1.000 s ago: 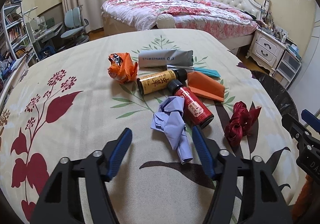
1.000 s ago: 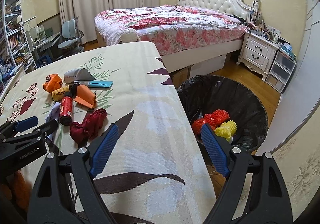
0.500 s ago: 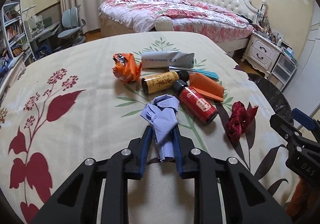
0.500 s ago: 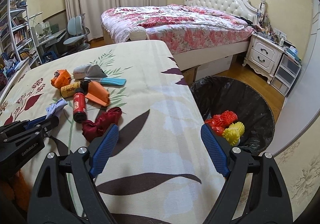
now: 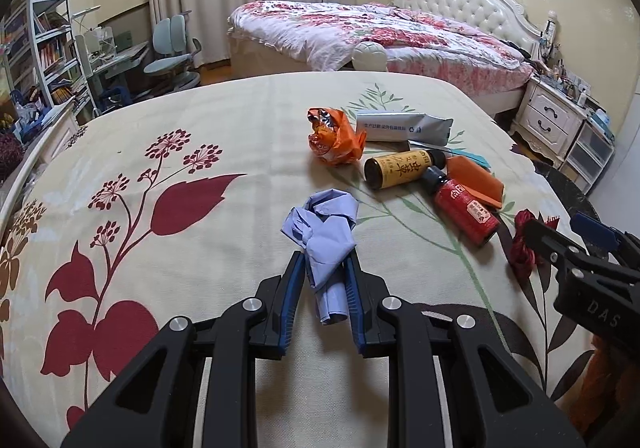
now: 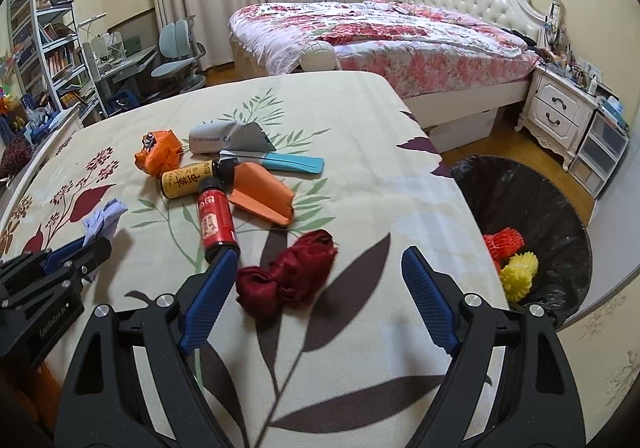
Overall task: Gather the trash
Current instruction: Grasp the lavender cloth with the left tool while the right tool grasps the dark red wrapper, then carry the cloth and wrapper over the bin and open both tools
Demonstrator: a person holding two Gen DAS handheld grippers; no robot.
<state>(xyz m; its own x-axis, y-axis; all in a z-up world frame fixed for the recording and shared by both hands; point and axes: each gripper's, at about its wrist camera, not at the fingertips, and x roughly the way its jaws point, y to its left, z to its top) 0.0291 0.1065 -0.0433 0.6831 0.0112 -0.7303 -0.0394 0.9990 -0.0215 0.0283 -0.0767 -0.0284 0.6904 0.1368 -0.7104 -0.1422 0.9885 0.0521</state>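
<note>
Bin (image 6: 560, 184) — right wrist view only

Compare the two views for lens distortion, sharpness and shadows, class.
Left wrist view: fisheye bends the tablecloth edge, dark vignette in the corners, the purple paper sharp in the left gripper. Right wrist view: same curvature, red ribbon slightly soft, the right gripper casting soft shadows.

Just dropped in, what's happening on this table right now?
Trash is being cleared from the floral tablecloth. The left gripper is shut on the crumpled lilac paper. The right gripper is open, just short of the dark red fabric bundle. Two bottles, orange wrappers and a grey pouch lie on the cloth; the black-lined bin beside the table holds foam nets.
</note>
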